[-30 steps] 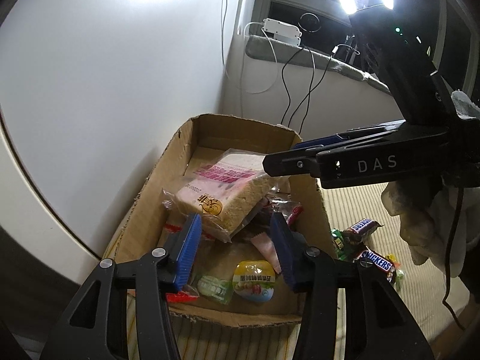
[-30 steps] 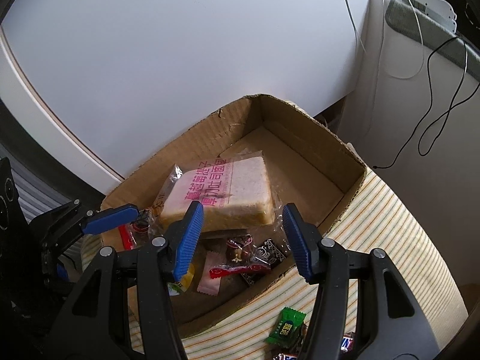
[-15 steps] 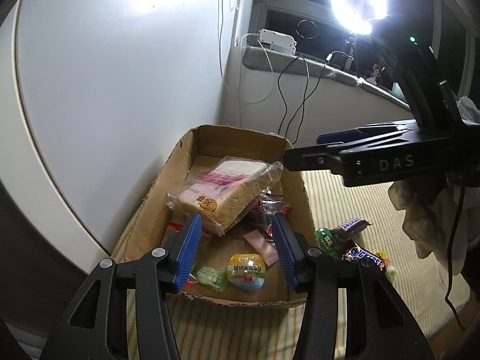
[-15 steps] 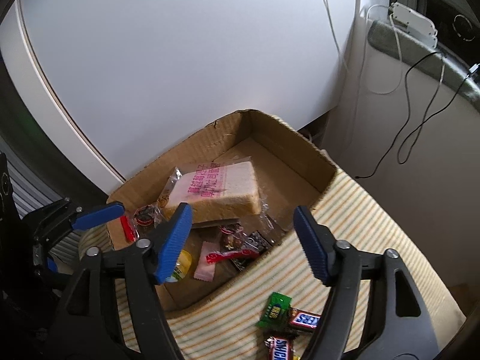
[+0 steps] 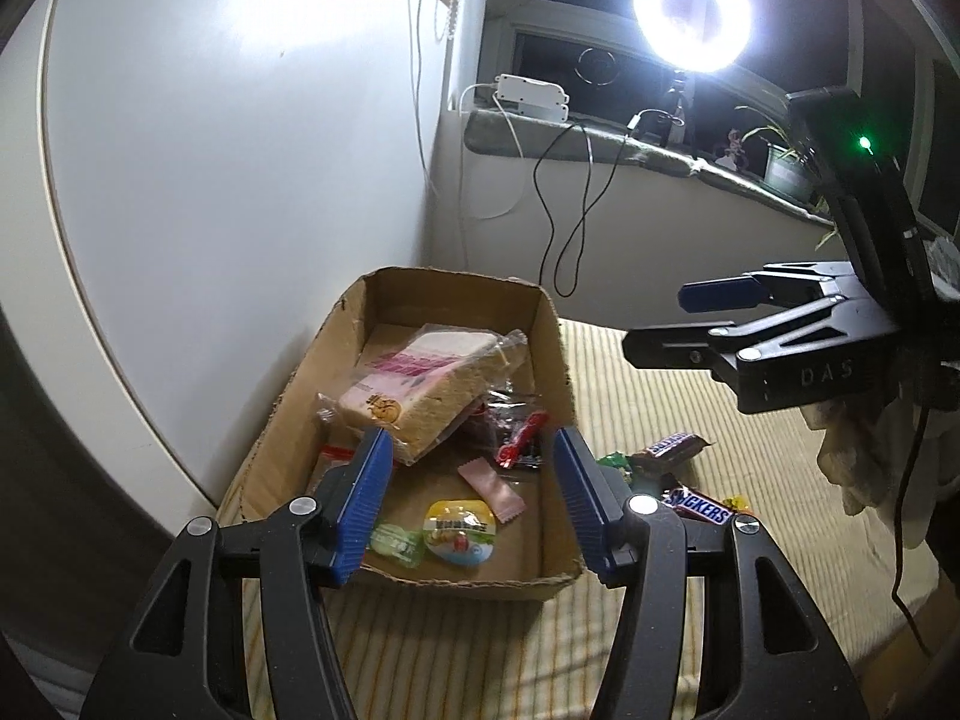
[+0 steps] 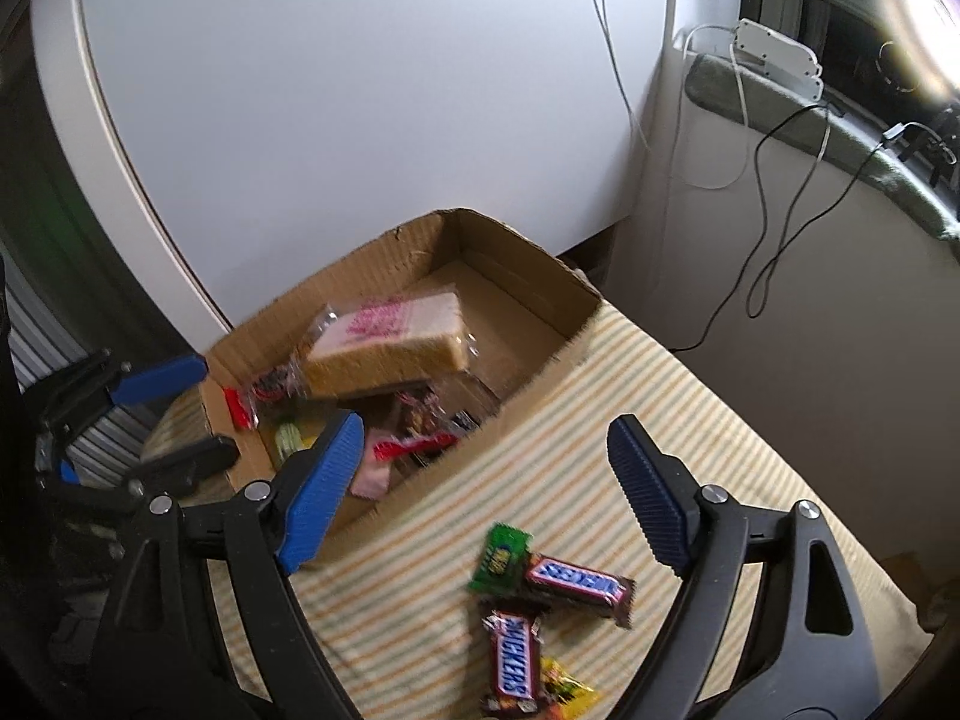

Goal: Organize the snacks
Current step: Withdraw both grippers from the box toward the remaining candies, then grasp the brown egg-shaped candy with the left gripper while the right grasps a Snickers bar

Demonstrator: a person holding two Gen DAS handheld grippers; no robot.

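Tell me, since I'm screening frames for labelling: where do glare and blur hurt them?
Left wrist view: ring light blows out the top, with glare on the wall; snacks stay sharp. Right wrist view: motion blur smears the cardboard box and Snickers bars; flare top right.

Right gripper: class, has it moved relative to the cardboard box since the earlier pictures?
Yes. The right gripper has drawn back from the cardboard box toward the Snickers bars on the striped cloth, its fingers just opening, nothing between them.
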